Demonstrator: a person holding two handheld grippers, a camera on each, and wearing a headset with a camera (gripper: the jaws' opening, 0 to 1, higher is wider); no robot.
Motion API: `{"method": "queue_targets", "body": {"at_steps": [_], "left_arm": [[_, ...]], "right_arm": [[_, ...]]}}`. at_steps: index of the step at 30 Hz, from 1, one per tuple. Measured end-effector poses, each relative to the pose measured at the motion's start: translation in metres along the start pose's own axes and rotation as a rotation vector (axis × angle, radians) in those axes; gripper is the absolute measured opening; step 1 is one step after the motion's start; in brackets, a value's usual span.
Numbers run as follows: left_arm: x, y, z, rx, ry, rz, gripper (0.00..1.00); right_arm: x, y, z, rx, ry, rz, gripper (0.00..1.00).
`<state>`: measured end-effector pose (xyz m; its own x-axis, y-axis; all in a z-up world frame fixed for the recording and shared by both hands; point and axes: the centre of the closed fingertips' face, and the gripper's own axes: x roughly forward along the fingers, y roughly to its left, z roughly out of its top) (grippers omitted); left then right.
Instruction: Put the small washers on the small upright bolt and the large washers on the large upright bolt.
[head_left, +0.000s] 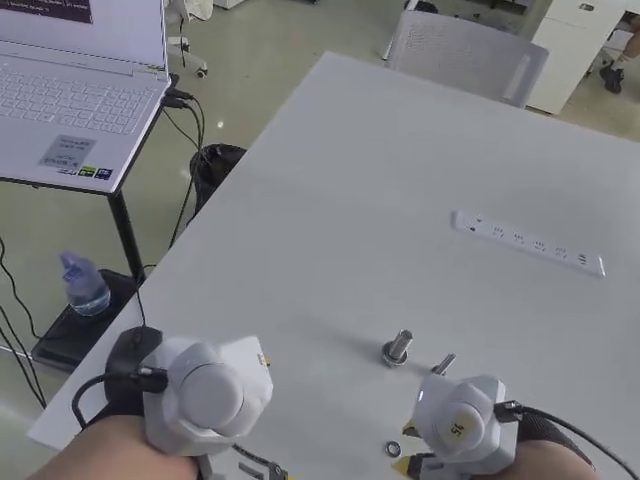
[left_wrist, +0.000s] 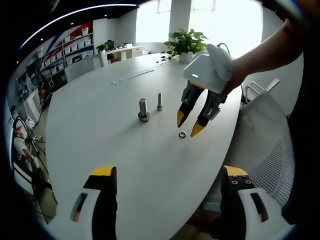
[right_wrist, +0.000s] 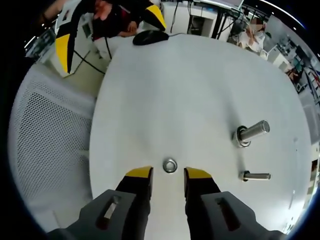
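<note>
Large bolt (head_left: 397, 347) upright on the surface (head_left: 330, 200), small bolt (head_left: 443, 364) just right of it, washer (head_left: 393, 449) before it, power strip (head_left: 527, 241) well behind it

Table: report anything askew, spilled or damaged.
Nothing stands out. The large bolt and small bolt both stand upright on the table. A washer lies flat just ahead of the open right claw, and the power strip lies flat.
</note>
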<state>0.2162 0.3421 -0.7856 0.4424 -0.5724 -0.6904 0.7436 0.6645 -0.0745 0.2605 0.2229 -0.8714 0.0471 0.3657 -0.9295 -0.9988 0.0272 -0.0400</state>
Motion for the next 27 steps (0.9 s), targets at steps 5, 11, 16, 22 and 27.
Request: {"method": "queue_targets", "body": {"at_steps": [5, 11, 16, 22, 27], "left_arm": [[0.0014, 0.0002, 0.0, -0.003, -0.002, -0.01, 0.85], [0.0026, -0.0011, -0.0013, 0.0, 0.002, -0.021, 0.84], [0.0026, -0.0014, -0.0043, -0.004, 0.006, -0.025, 0.83], [0.0038, -0.0037, -0.0078, -0.011, 0.013, -0.033, 0.81], [0.0056, -0.0042, -0.0083, -0.013, 0.017, -0.037, 0.81]], "right_arm": [[0.0076, 0.0045, -0.0011, -0.015, 0.017, 0.002, 0.25], [0.0098, 0.0036, 0.0002, -0.01, 0.018, -0.003, 0.24], [0.01, 0.0038, -0.0008, 0.015, 0.016, 0.017, 0.23], [0.01, 0.0045, -0.0006, 0.013, 0.015, 0.021, 0.23], [0.0092, 0.0019, -0.0017, 0.001, 0.023, 0.016, 0.18]]}}
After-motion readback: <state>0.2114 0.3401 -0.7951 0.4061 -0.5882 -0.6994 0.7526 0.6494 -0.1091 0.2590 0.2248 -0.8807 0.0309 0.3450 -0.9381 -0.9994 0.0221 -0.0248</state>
